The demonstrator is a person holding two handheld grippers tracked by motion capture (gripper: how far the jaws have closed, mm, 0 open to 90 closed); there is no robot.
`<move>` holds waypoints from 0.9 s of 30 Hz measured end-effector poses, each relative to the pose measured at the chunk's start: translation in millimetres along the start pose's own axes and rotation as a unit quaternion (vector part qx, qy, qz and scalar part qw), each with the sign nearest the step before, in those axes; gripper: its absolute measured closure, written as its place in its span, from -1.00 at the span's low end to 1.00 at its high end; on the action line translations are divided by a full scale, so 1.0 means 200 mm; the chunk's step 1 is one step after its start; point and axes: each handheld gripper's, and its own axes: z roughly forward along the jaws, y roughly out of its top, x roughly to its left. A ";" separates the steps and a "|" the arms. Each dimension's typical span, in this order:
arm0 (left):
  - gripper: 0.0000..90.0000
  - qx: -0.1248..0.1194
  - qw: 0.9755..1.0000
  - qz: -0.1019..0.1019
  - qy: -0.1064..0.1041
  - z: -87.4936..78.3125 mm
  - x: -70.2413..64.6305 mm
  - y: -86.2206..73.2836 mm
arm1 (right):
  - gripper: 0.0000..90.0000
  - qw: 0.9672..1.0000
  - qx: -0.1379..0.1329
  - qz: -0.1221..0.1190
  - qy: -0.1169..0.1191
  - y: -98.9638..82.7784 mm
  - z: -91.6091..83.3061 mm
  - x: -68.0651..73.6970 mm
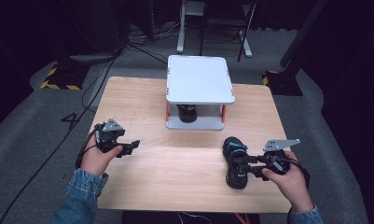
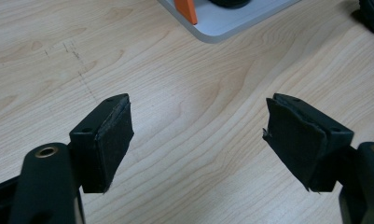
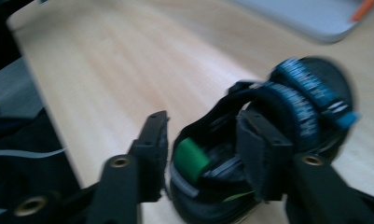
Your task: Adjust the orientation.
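A black shoe (image 1: 234, 148) with blue straps lies on the wooden table (image 1: 175, 172) at the right front. My right gripper (image 1: 241, 164) comes at it from the right. In the right gripper view the shoe (image 3: 296, 98) shows a green tag inside, and my right gripper (image 3: 204, 122) has one jaw against each side of its heel end, shut on it. That view is blurred. My left gripper (image 1: 130, 146) rests at the left of the table. It is open (image 2: 198, 119), with bare wood between its pads.
A white two-level shelf (image 1: 201, 79) with orange posts stands at the back centre, a second black shoe (image 1: 187, 113) on its lower board. Its base corner (image 2: 231, 21) lies ahead of the left gripper. Cables and stands sit on the floor beyond.
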 end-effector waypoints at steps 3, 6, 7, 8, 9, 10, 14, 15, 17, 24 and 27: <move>-0.49 0.001 1.000 0.004 0.000 0.00 0.00 0.00 | 0.10 0.999 -0.011 0.005 -0.031 0.00 0.00 -0.01; -0.49 0.000 1.000 -0.001 -0.002 0.00 0.00 0.00 | 0.09 0.997 -0.017 0.020 -0.067 -0.02 0.02 -0.04; -0.49 0.000 1.000 0.000 -0.001 0.00 0.00 0.00 | 0.10 0.996 -0.023 0.031 -0.082 -0.03 0.04 -0.06; -0.49 0.002 1.000 0.001 0.002 0.00 0.01 -0.01 | 0.11 0.995 -0.023 0.034 -0.086 -0.04 0.05 -0.07; -0.49 0.002 1.000 0.001 0.002 0.00 0.01 -0.01 | 0.11 0.995 -0.024 0.038 -0.093 -0.04 0.07 -0.09; -0.49 0.003 1.000 0.000 0.001 0.00 0.01 -0.01 | 0.12 0.994 -0.026 0.043 -0.097 -0.05 0.09 -0.10; -0.49 0.004 1.000 -0.006 0.002 0.00 0.02 -0.03 | 0.24 0.994 -0.018 0.044 -0.103 -0.06 0.16 -0.13; -0.49 0.004 1.000 -0.006 0.005 -0.01 0.02 -0.03 | 0.28 0.994 -0.015 0.044 -0.103 -0.06 0.18 -0.13; -0.49 0.003 1.000 -0.011 0.005 -0.01 0.02 -0.04 | 0.42 0.994 -0.014 0.037 -0.101 -0.06 0.20 -0.13; -0.49 0.004 1.000 -0.012 0.003 0.00 0.03 -0.03 | 0.56 0.992 -0.024 0.007 -0.125 -0.05 0.21 -0.11; -0.49 0.003 1.000 -0.011 0.004 0.01 0.03 -0.02 | 0.56 0.992 -0.037 0.014 -0.119 -0.06 0.20 -0.11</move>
